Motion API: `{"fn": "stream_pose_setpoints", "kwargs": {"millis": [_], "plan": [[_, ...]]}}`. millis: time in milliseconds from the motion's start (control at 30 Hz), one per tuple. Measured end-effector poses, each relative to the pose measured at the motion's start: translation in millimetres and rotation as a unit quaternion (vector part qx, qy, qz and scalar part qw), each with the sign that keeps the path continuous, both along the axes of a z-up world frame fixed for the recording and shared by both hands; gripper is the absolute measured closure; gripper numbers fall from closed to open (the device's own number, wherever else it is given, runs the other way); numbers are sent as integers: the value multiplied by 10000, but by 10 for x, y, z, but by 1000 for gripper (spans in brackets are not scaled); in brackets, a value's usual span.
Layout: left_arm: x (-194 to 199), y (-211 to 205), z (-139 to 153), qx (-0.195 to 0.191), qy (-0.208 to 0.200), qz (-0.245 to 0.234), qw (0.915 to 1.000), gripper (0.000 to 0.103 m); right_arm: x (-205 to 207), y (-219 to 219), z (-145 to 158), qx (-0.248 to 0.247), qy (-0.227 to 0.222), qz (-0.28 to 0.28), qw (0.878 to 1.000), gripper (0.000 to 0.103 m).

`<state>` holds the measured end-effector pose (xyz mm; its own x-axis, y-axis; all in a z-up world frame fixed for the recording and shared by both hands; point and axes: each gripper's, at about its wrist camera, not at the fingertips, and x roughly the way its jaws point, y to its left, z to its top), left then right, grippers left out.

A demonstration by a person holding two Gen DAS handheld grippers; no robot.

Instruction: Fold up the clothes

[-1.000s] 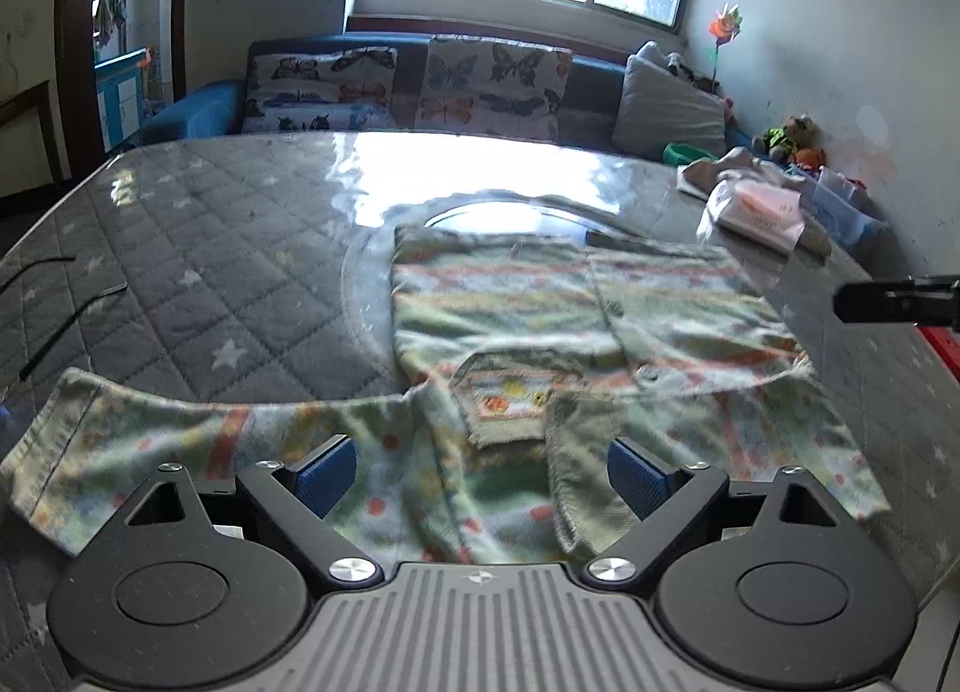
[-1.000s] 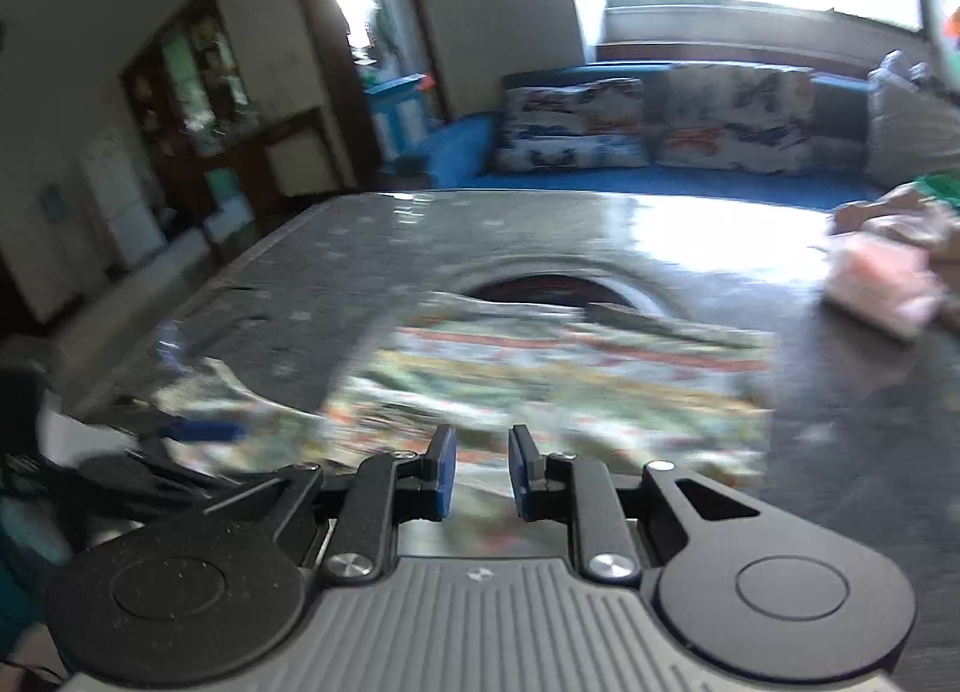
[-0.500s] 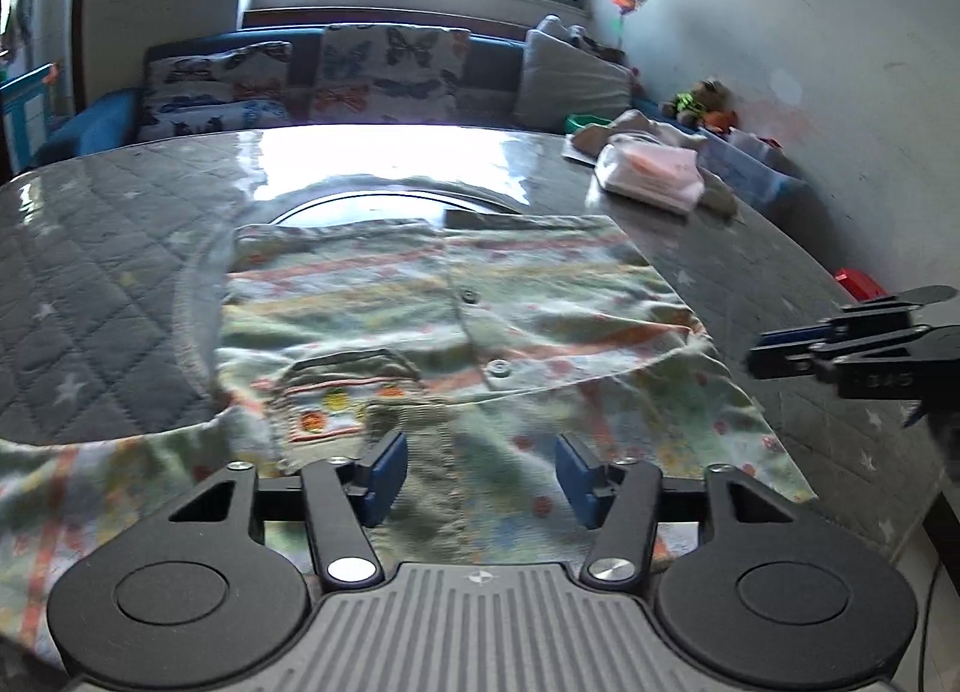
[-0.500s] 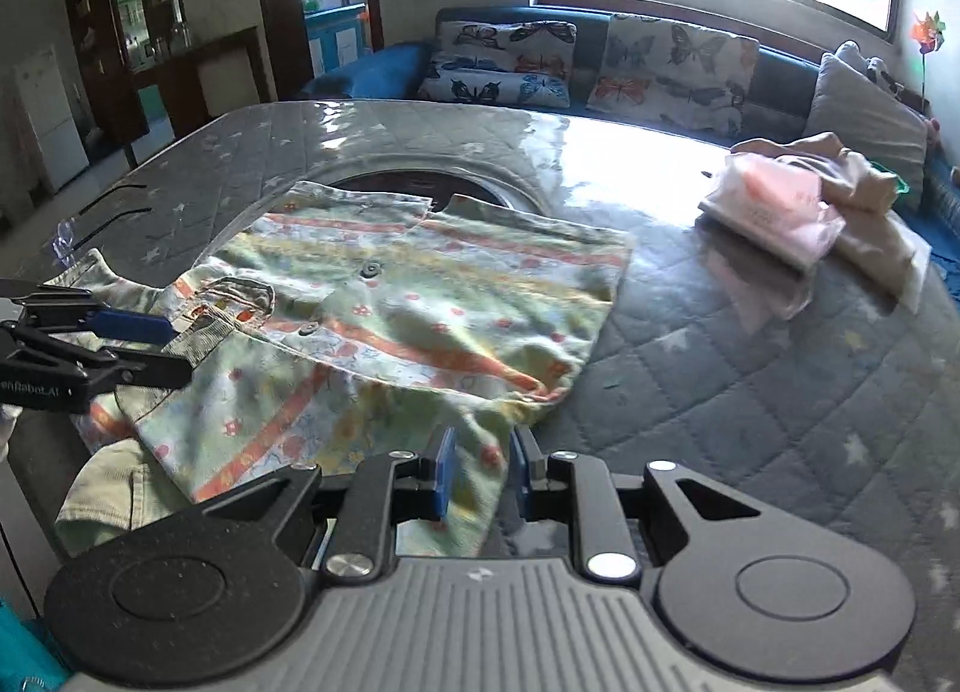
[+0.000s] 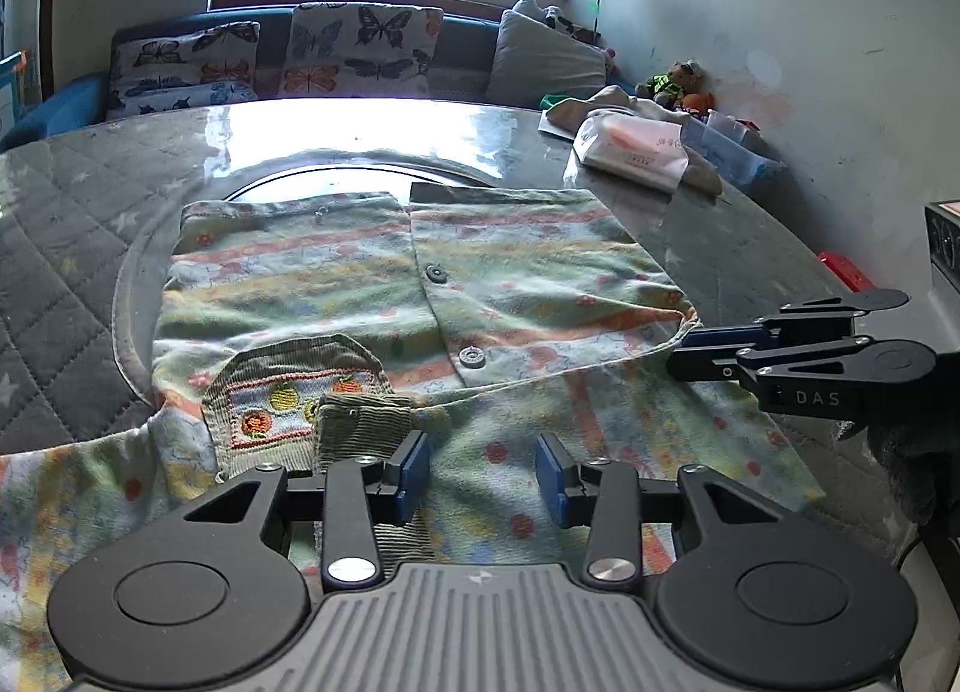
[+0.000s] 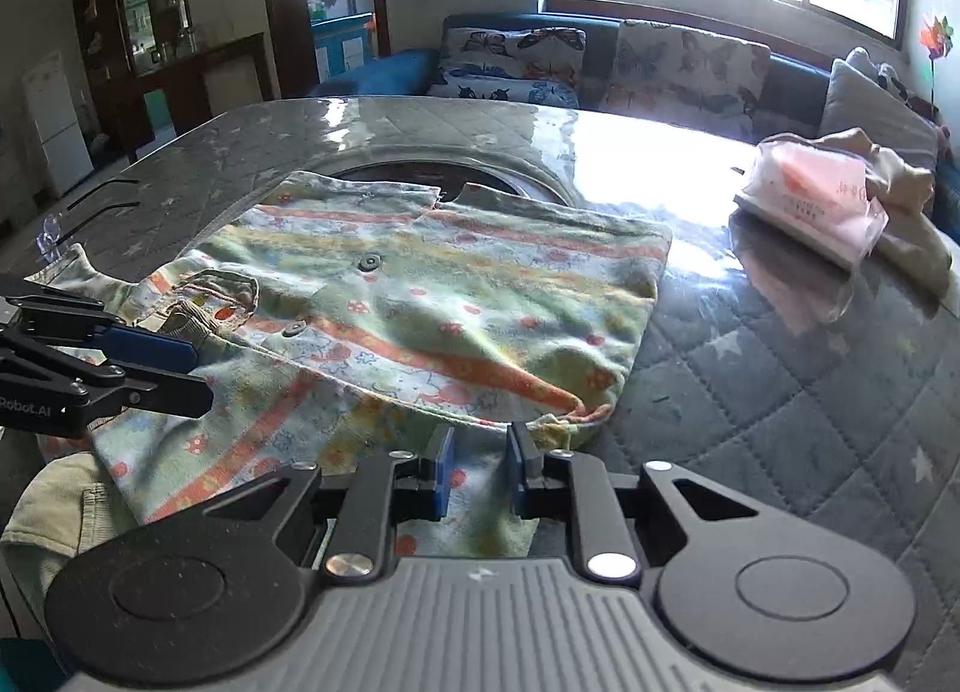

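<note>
A child's green shirt (image 5: 360,296) with orange stripes, buttons and a corduroy pocket lies flat on the quilted grey table (image 5: 60,272), its right side folded over the front. My left gripper (image 5: 483,473) hovers open over the shirt's near part, just right of the pocket. In the right wrist view the shirt (image 6: 450,296) spreads ahead, and my right gripper (image 6: 478,467) stands at the folded hem's near corner, its jaws a narrow gap apart with cloth below. Each view shows the other tool: the right gripper (image 5: 678,353) and the left gripper (image 6: 201,374).
A pink packet of wipes (image 6: 810,206) and a beige cloth (image 6: 900,200) lie at the table's far right. A round inset (image 5: 336,176) sits beyond the collar. A sofa with butterfly cushions (image 5: 360,50) stands behind. The table edge drops off close at the right.
The left gripper swung right across the shirt and its jaws narrowed. The right gripper came down to the shirt's right hem corner, its narrow gap about the same.
</note>
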<state>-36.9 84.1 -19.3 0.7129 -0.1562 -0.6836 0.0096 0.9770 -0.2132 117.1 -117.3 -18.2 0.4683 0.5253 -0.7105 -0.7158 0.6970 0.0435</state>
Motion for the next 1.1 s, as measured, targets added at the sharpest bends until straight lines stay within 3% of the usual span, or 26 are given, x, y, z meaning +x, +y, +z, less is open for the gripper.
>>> {"fn": "stream_pose_setpoints", "kwargs": {"millis": [333, 600, 667, 833, 967, 1100], "plan": [[-269, 175, 96, -73, -158, 347, 9992, 60, -254, 196, 124, 91, -76, 480, 9988, 78], [-382, 198, 25, -25, -160, 422, 9990, 61, -470, 500, 19, 25, 32, 1006, 9949, 75], [-414, 207, 15, -16, -166, 451, 9988, 61, -505, 538, -27, -40, 5, 1051, 9945, 69], [-644, 409, 140, -31, -358, 943, 9949, 61, -545, 562, -7, -44, -61, 1078, 9941, 65], [-890, 773, 211, 113, -388, 1860, 9817, 61, -561, 568, 18, -24, -84, 1122, 9937, 63], [-1155, 1185, 226, 319, -333, 2940, 9547, 61, -575, 577, 32, -2, -98, 1175, 9930, 62]]}}
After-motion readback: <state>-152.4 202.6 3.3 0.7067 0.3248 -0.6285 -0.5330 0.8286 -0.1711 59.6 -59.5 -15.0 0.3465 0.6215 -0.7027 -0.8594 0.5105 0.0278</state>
